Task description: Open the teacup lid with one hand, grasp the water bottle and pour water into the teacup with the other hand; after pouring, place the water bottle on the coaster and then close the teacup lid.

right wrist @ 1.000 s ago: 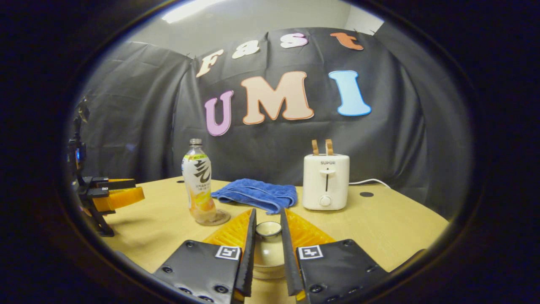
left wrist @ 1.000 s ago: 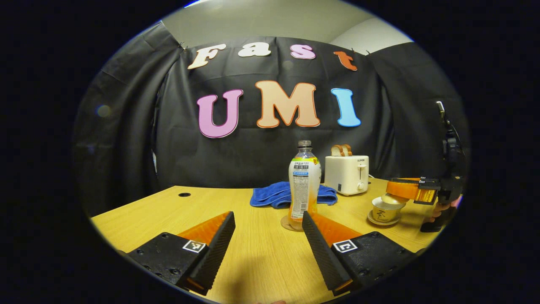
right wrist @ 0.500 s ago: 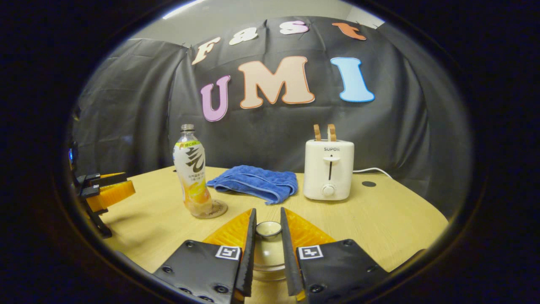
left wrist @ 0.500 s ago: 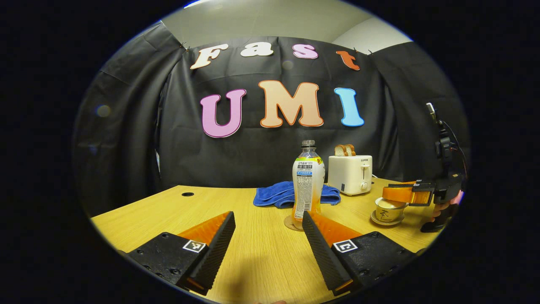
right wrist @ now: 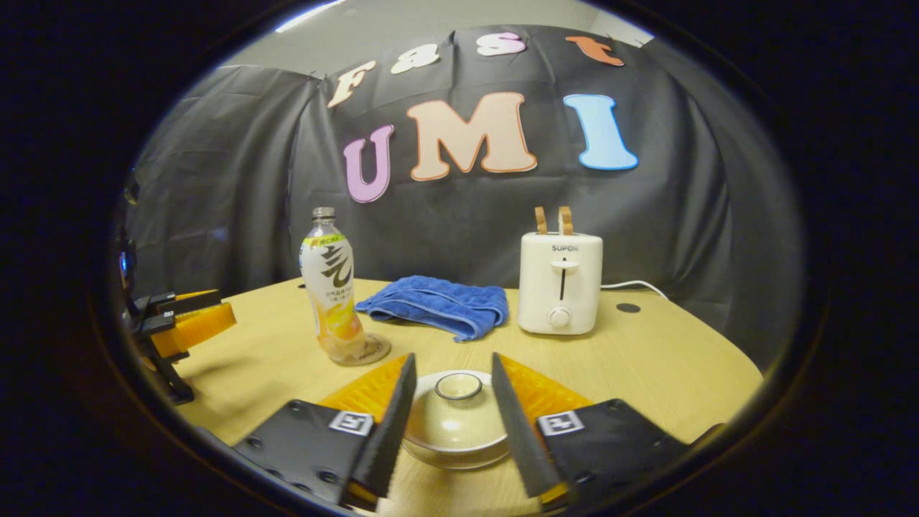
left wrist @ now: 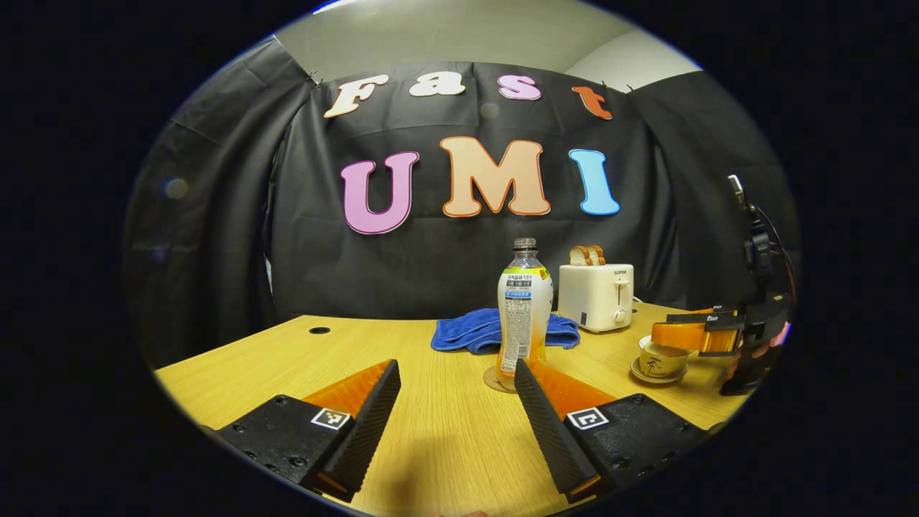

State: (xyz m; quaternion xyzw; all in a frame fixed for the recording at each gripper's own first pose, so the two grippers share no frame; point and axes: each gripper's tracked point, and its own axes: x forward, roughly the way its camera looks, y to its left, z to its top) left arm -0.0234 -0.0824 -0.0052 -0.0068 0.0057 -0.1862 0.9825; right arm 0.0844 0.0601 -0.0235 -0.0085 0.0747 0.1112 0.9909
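Left tool (left wrist: 452,402): fingers wide apart, holding nothing, low over the surface (left wrist: 287,359) near its front edge. Seen off to the left in the right gripper view (right wrist: 183,319); cannot tell its state from there.

Bottle (left wrist: 525,309) stands upright on the coaster (left wrist: 497,379), cap on, some orange liquid in the lower part. It sits just past the left tool's right fingertip (left wrist: 520,368), not between the fingers. In the right gripper view the bottle (right wrist: 330,287) and coaster (right wrist: 373,350) are left of center, ahead of the right tool.

Blue towel (left wrist: 481,332) lies bunched behind the bottle, toward the back edge. White toaster (left wrist: 594,296) to the right of it, two slices of bread (left wrist: 587,254) standing in its slots.

Teacup (left wrist: 659,360) on a saucer (left wrist: 657,375) by the right edge of the surface. Lid (right wrist: 456,418) is on the cup, knob up; contents hidden.

Right tool (right wrist: 451,373): fingers parted, one on each side of the lid with a gap showing on both sides, not gripping. In the left gripper view the right tool (left wrist: 657,335) sits at lid level over the cup, with part of a hand (left wrist: 779,336) on its grip behind it.
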